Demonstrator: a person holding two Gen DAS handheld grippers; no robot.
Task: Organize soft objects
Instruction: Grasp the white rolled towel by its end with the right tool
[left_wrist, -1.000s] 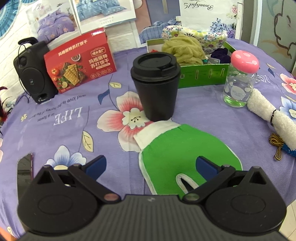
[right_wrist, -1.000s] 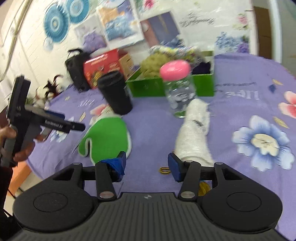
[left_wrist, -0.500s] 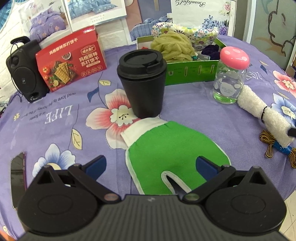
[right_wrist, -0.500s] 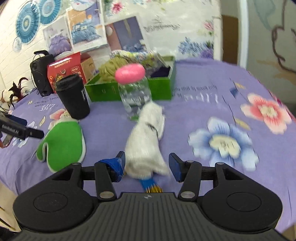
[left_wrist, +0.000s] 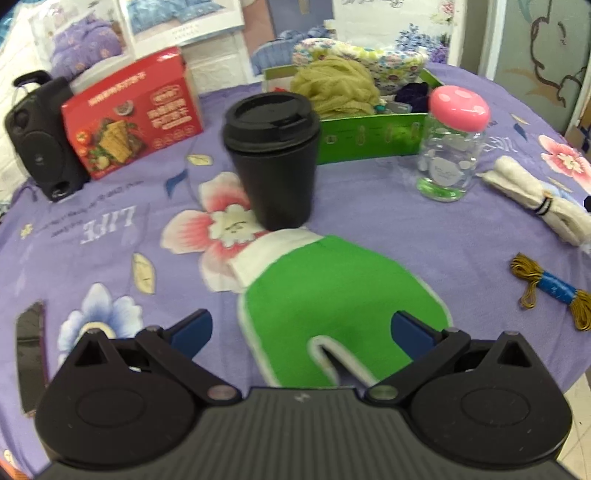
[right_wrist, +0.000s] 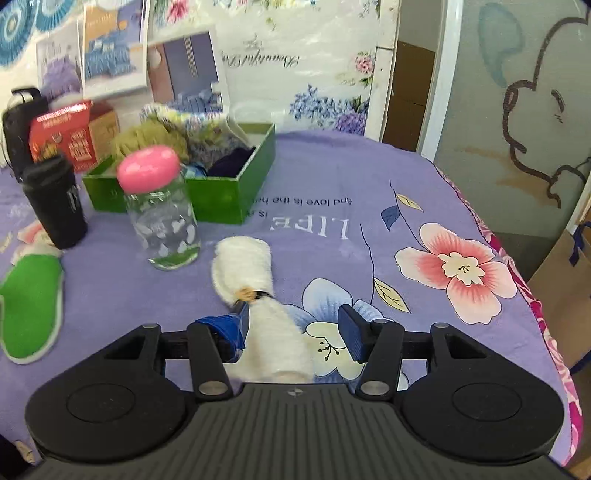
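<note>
A green mitt with a white cuff lies flat on the purple cloth, between the wide-open fingers of my left gripper; it also shows in the right wrist view. A rolled white towel with a hair band around it lies between the open fingers of my right gripper, close to the left finger; it also shows in the left wrist view. A green box at the back holds a yellow-green scarf, floral fabric and a dark cloth.
A black lidded cup stands just behind the mitt. A glass jar with a pink lid stands beside the towel. A gold-and-blue cord bundle, a red cracker box, a black speaker and a phone lie around.
My right gripper has swung right and forward, so the white towel now lies between its fingers. My left gripper has shifted slightly over the mitt.
</note>
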